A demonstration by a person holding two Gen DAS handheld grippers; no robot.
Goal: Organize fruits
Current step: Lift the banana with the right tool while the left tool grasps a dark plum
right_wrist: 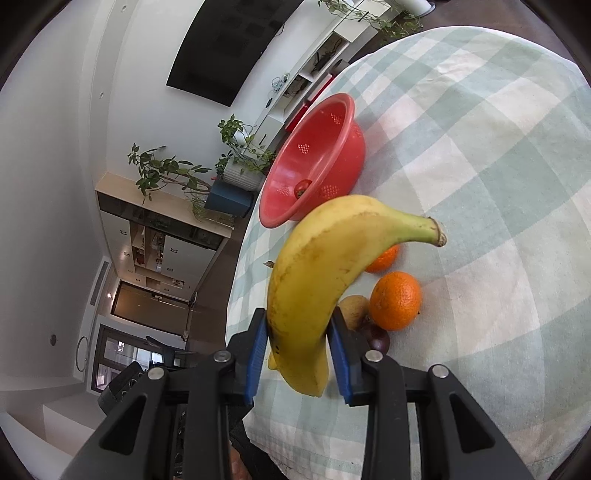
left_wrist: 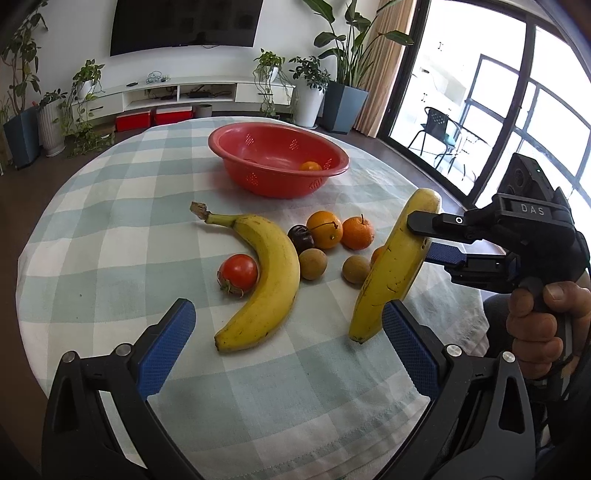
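- The held banana [left_wrist: 391, 266] is yellow with small brown scuffs; it stands tilted, and whether its lower tip touches the cloth cannot be told.
- A tomato [left_wrist: 238, 274] lies just beside a second banana [left_wrist: 267, 275] curved flat on the cloth; to its right are a dark plum [left_wrist: 300, 236], two brown round fruits [left_wrist: 312, 263] and two oranges [left_wrist: 325, 229].
- The red basket [left_wrist: 277, 162] stands farther back, with an orange fruit [left_wrist: 310, 166] inside.
- The left gripper [left_wrist: 288, 332] has its jaws spread wide and holds nothing; the flat banana's tip lies between them, the held banana's lower end just inside the right finger.
- The right gripper [right_wrist: 299, 354] has its jaws pressed on the held banana's lower half, pads on both sides; a hand [left_wrist: 543, 321] holds its handle.
- The surface wears a green-and-white checked cloth [left_wrist: 110, 206].
- Behind are potted plants [left_wrist: 86, 79], a wall television [left_wrist: 184, 22], a white low cabinet [left_wrist: 207, 90] and a large window [left_wrist: 517, 110].
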